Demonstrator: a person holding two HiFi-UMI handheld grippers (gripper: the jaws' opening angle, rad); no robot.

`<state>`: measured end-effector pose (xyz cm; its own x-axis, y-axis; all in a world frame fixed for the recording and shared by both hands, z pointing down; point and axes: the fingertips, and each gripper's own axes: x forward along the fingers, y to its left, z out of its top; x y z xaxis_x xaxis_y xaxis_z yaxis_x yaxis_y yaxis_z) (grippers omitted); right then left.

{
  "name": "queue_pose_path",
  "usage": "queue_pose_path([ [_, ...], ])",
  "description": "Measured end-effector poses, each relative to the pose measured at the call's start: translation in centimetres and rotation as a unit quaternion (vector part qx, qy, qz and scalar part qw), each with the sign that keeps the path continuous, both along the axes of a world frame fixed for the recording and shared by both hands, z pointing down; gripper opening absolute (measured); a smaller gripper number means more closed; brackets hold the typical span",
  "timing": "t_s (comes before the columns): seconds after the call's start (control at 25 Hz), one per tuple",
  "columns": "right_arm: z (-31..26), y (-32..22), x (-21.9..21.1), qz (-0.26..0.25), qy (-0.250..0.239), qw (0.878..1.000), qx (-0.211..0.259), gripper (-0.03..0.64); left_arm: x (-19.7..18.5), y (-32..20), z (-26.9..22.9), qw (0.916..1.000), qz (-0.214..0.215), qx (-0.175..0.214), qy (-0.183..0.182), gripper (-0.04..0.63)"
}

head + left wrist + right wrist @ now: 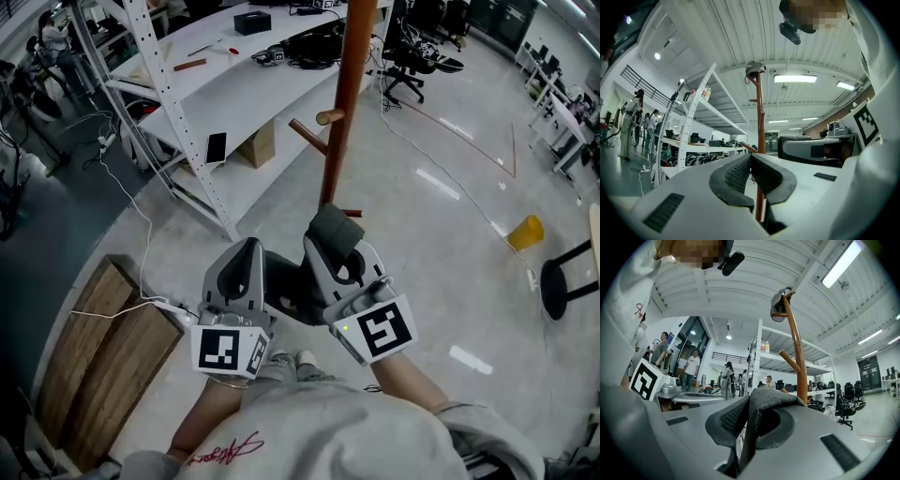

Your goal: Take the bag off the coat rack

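Observation:
The brown wooden coat rack (347,94) stands just ahead of me, its pegs (328,117) bare at this height. My right gripper (330,236) is shut on a fold of dark grey bag fabric (337,227), held off the rack near its pole. In the right gripper view the fabric (771,397) fills the jaws of that gripper (749,404), with the pole (799,362) behind. Close beside it, my left gripper (251,247) is shut with nothing in it; in its own view the left gripper (750,159) has its pads together. A grey item (754,69) sits on the rack's top.
A white shelving frame (187,141) and a white table (262,84) with a phone and cables stand left of the rack. Wooden boards (94,347) lie on the floor at left. A yellow bin (525,232) and a black stool (562,281) are at right. People stand far off.

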<state>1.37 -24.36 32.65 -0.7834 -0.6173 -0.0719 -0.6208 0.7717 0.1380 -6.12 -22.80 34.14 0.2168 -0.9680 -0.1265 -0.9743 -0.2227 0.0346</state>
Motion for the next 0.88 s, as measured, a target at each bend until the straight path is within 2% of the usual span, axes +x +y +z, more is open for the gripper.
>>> queue_pose_path([
  [0.32, -0.1, 2.7, 0.4, 0.019, -0.003, 1.000, -0.006, 0.038, -0.2, 2.4, -0.4, 0.9999, 0.012, 0.006, 0.007, 0.018],
  [0.48, 0.0, 5.2, 0.5, 0.048, 0.003, 0.999, -0.018, 0.037, -0.7, 5.0, -0.6, 0.9996, 0.026, 0.007, 0.008, 0.018],
  [0.6, 0.1, 7.9, 0.2, 0.060, -0.002, 0.998, -0.008, 0.038, -1.1, 7.4, -0.7, 0.9991, 0.041, 0.006, 0.008, 0.018],
  [0.88, 0.6, 12.8, 0.4, 0.110, -0.011, 0.994, -0.016, 0.037, -2.0, 12.4, -0.2, 0.9976, 0.069, 0.003, 0.008, 0.018],
])
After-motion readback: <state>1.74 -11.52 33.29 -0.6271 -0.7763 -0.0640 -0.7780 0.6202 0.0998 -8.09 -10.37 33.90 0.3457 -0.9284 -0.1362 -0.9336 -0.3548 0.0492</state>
